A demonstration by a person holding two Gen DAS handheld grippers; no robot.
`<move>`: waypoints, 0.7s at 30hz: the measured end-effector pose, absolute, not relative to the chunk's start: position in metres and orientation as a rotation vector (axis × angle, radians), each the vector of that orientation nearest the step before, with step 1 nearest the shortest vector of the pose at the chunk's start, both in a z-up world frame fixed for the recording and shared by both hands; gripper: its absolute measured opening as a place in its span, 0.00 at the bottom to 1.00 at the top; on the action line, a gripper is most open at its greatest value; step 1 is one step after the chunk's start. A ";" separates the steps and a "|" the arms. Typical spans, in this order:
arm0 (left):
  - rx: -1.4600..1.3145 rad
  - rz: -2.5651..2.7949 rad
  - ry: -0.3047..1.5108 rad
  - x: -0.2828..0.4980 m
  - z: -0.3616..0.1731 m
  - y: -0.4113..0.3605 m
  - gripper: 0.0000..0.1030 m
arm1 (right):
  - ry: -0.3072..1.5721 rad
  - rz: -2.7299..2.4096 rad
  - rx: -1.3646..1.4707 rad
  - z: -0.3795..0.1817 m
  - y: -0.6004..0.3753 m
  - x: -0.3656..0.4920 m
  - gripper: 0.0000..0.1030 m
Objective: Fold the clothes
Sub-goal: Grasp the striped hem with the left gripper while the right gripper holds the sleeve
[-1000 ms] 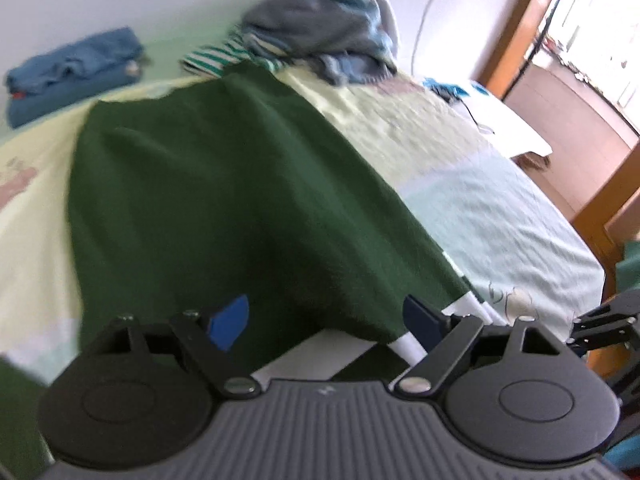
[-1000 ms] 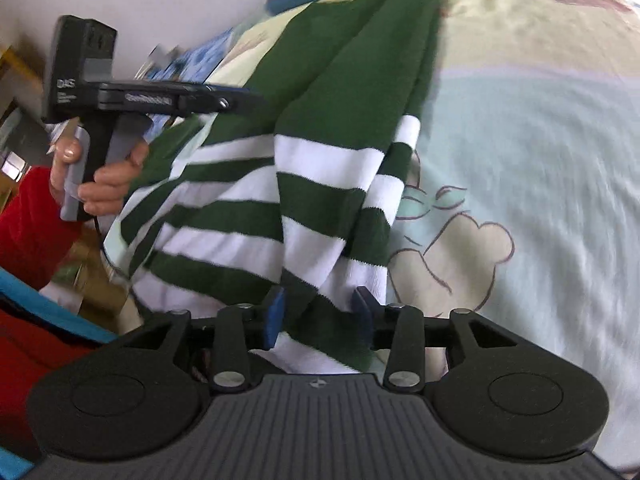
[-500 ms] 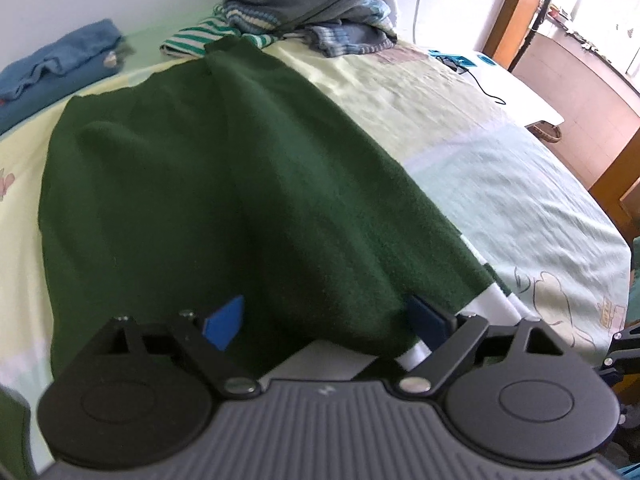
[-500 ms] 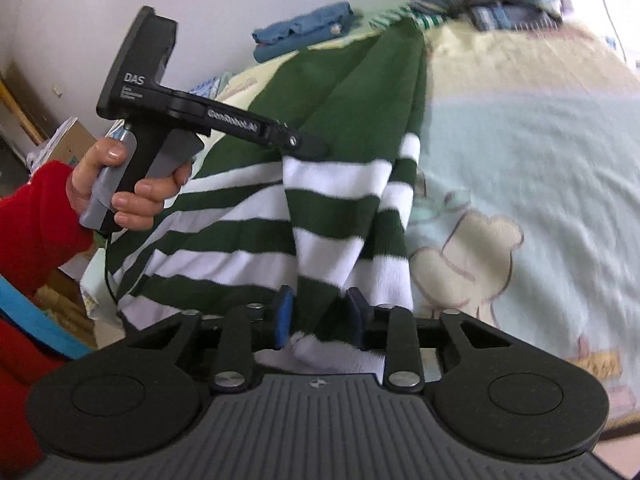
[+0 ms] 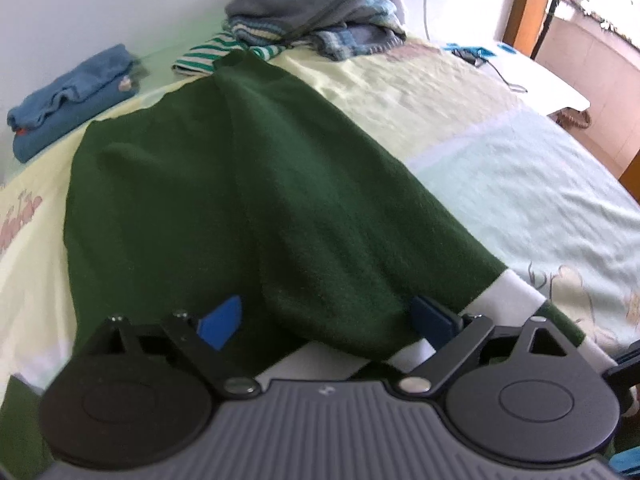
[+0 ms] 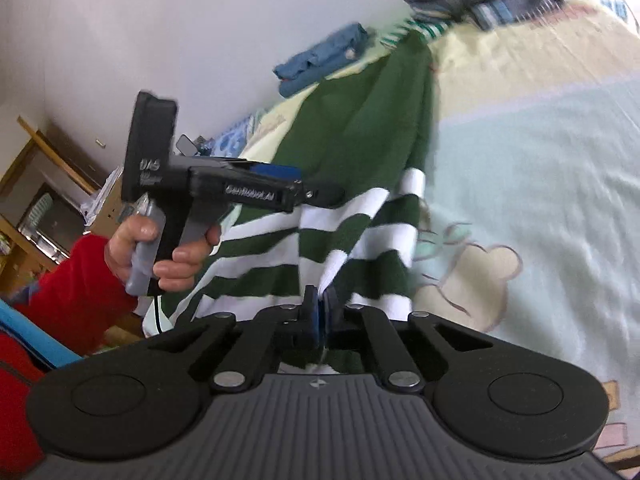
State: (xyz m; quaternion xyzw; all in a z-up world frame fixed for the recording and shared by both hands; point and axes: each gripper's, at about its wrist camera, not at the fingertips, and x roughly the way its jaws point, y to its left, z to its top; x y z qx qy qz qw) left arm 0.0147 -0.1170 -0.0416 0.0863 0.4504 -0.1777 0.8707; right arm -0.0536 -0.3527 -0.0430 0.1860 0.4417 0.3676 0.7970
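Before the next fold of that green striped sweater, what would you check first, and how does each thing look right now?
1. Right gripper clamped on the sweater hem: ok; its jaws have just been closing, fabric pinched between them.
2. Left gripper gripping: not ok; jaws wide, having just been opening, fabric lies between untouched.
3. Sweater spread flat on the bed: not ok; a fold runs along it.
4. Clothes pile clear of sweater: cannot tell; its far end reaches the pile.

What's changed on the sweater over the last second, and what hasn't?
The right tool has just been closing and now pinches the striped hem of the green sweater. The left tool has opened a little wider, straddling a fold without pressing on it. The sweater stays spread on the bed; the clothes pile is untouched.
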 end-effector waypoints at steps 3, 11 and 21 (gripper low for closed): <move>0.177 -0.360 0.952 0.015 -0.045 -0.119 0.92 | 1.029 0.763 0.400 -0.059 -0.356 -0.050 0.03; 0.178 -0.328 0.947 0.013 -0.039 -0.117 0.93 | 1.020 0.783 0.372 -0.053 -0.358 -0.054 0.03; 0.255 -0.322 0.924 0.006 -0.041 -0.129 0.88 | 1.054 0.752 0.328 -0.052 -0.357 -0.052 0.08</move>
